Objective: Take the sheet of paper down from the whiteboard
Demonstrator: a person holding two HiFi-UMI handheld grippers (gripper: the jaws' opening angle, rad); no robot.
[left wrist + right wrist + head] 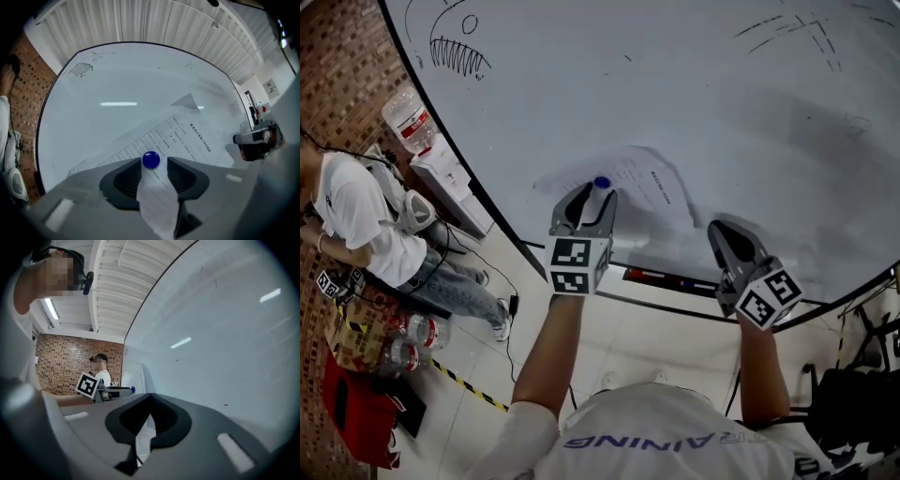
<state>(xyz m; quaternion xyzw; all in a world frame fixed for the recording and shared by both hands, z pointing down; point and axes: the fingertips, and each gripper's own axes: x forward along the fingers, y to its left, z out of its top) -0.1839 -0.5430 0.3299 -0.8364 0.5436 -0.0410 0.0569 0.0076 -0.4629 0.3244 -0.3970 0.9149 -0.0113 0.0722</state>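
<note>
The sheet of paper (187,140) lies on the whiteboard (117,79), in its lower middle part, and it does not hang straight. In the left gripper view its long axis runs from 8 o'clock up to 2 o'clock, with the printed heading near the 2 o'clock end. The sheet is white, with a table of thin lines and small dark print that is too small to read. Its corner at 1 o'clock seems to lift a little from the board. A round blue magnet (150,160) sits on the sheet near its lower long edge.

The left gripper (153,163) points at the board with its jaws apart. The magnet stands between the two tips, and the pads do not press on it. The right gripper (150,398) has its jaws closed together. A white strip of the sheet runs down between the pads, so it grips the paper at the end toward 3 o'clock.

The left gripper view gives the print and the face of the magnet most clearly. The right gripper view shows neither, but it alone shows the paper inside the closed jaws. The head view alone shows both grippers side by side, the left one at 9 o'clock of the right one, and also the tray (661,278) under the board at 6 o'clock of the sheet.
</note>
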